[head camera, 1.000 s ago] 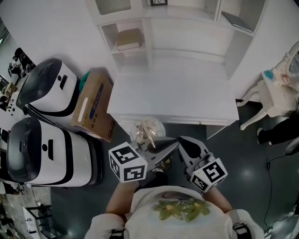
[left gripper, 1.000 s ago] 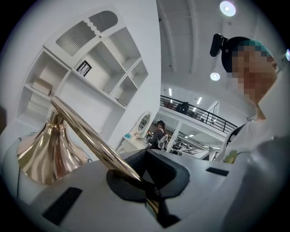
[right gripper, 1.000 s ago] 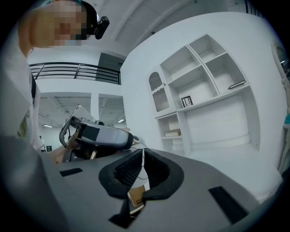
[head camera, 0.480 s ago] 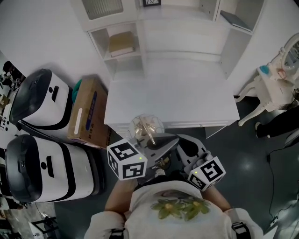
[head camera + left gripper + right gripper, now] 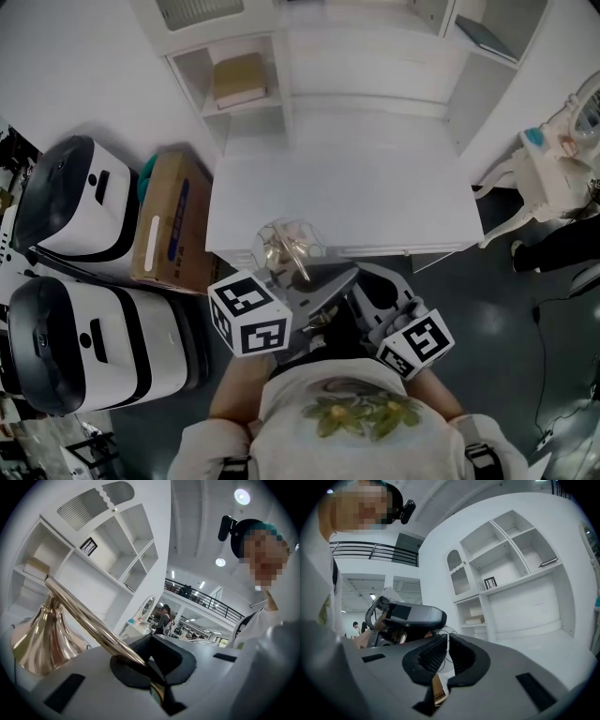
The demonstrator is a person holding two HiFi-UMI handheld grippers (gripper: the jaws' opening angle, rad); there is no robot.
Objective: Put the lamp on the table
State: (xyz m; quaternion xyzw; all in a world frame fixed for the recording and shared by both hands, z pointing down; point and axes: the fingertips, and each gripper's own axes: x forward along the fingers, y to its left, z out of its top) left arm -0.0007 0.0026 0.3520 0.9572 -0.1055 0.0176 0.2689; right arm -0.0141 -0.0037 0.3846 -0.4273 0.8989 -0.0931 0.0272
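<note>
A lamp with a brass stem (image 5: 89, 620) and a flared brass part (image 5: 40, 641) is held in the air. In the head view its clear glass globe (image 5: 284, 246) hangs over the front edge of the white table (image 5: 375, 187). My left gripper (image 5: 339, 279) is shut on the stem, which runs slantwise out between its pads (image 5: 136, 660). My right gripper (image 5: 373, 286) sits just right of it, jaws together with nothing between them (image 5: 444, 656). It looks across at the left gripper (image 5: 410, 616).
A white shelf unit (image 5: 244, 80) rises behind the table, with a box on one shelf. Left of the table stand a cardboard box (image 5: 169, 220) and two white-and-black machines (image 5: 80, 202) (image 5: 84, 337). A white carved stand (image 5: 548, 159) is at the right. Dark floor lies below.
The lamp and both grippers have moved forward: the glass globe was in front of the table's edge and now overlaps it. Both grippers keep their jaw states.
</note>
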